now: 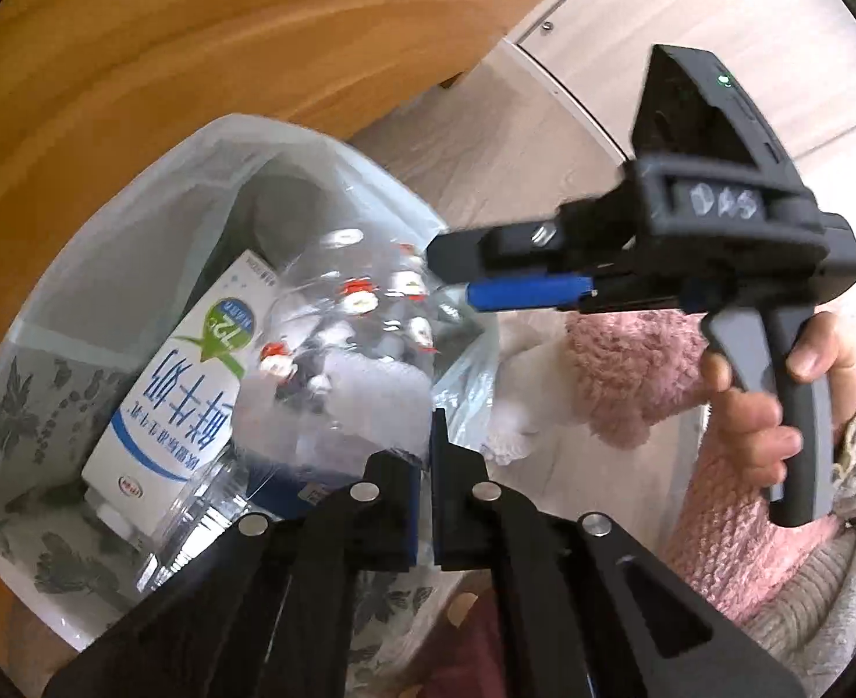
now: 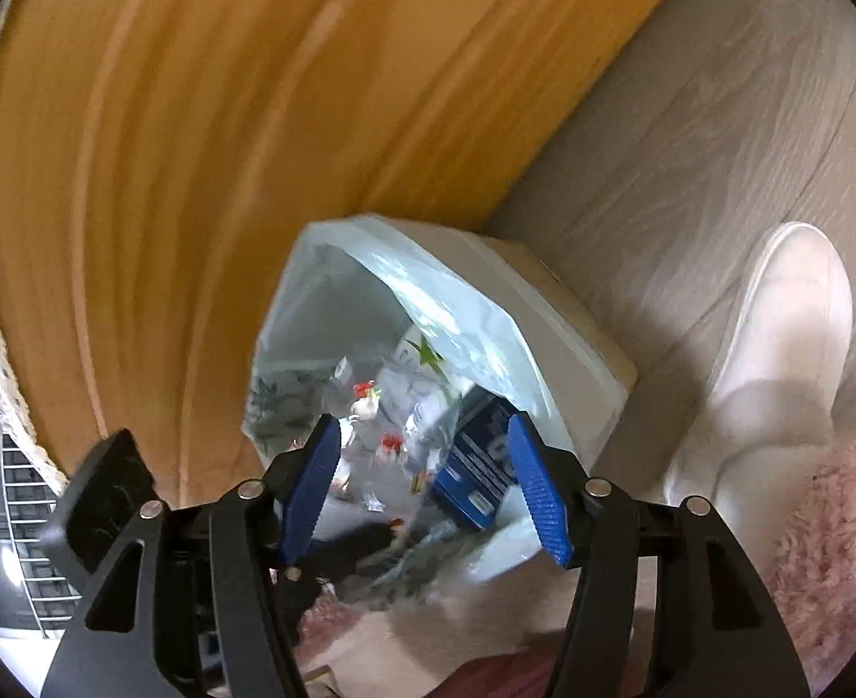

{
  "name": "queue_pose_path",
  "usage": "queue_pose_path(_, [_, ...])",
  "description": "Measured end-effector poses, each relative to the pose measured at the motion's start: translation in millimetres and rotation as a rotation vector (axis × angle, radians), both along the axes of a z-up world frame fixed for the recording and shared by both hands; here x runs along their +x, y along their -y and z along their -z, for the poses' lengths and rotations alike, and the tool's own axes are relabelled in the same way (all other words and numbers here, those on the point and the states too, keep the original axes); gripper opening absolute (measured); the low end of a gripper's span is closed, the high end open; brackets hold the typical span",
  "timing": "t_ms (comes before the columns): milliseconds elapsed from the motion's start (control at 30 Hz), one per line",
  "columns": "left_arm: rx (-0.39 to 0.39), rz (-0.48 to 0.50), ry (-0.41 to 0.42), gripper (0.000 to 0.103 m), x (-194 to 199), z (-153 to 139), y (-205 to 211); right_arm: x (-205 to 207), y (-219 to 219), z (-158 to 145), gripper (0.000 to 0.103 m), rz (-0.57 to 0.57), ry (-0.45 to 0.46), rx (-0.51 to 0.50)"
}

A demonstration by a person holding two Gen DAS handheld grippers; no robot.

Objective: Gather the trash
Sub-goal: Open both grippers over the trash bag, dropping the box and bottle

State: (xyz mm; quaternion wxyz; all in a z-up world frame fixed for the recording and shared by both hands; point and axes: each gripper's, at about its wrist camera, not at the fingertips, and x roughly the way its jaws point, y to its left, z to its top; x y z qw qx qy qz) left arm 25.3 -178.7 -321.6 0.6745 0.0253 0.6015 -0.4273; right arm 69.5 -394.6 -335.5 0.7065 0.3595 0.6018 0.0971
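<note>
Above the bin's rim, right gripper gapes.

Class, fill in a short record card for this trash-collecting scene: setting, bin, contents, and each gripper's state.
setting: wooden furniture panel beside a pale floor
bin: white bin lined with a translucent bag
contents: white milk carton, clear plastic wrapper with red and white print, blue box
left gripper: jaws shut, nothing seen between them
right gripper: jaws open, above the bin, holding nothing
</note>
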Motion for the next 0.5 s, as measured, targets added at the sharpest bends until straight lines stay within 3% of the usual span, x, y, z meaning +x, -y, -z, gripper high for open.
queue_pose_path(133, [0.041, 0.031, -0.007, 0.0, 7.7, 15.6, 21.4, -2.3, 2.1, -8.5, 0.058, 0.01, 0.014, -0.029])
queue_pose_path(233, [0.076, 0.074, -0.06, 0.0, 9.8, 25.0, 32.8, -8.0, 13.9, -21.2, 0.058, 0.054, 0.037, -0.095])
queue_pose_path(500, [0.293, 0.205, -0.182, 0.0, 23.9, 49.2, 75.3, -12.1, 53.6, -31.4, 0.058, 0.212, 0.031, -0.188])
